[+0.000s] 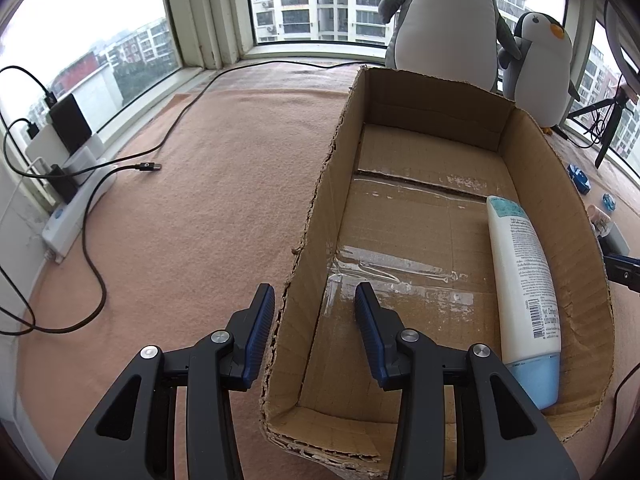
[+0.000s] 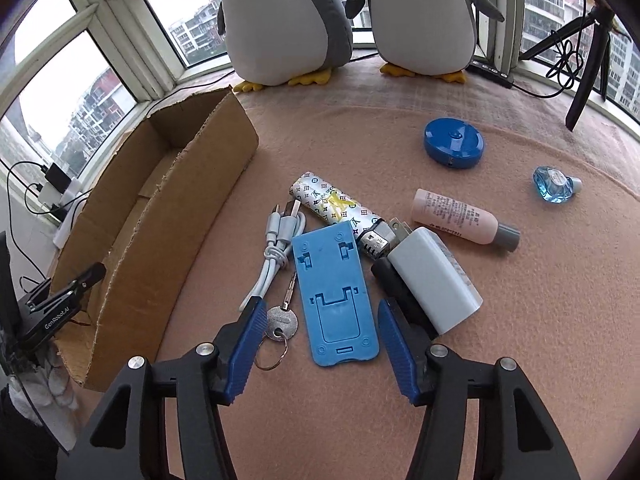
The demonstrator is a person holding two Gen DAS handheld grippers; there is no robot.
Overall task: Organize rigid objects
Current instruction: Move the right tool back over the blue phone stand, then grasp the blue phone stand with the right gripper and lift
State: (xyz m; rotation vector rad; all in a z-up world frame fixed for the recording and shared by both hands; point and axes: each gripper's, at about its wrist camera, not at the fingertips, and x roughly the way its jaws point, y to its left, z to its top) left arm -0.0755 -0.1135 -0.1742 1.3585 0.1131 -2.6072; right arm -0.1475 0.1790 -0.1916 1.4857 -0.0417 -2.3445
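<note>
Indoors, pink blanket by bay windows, seemingly high up; both grippers gape, empty.

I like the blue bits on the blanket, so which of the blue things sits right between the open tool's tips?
The flat blue plastic phone stand. The round blue case and the blue glass bottle lie farther off, nearer the window.
</note>
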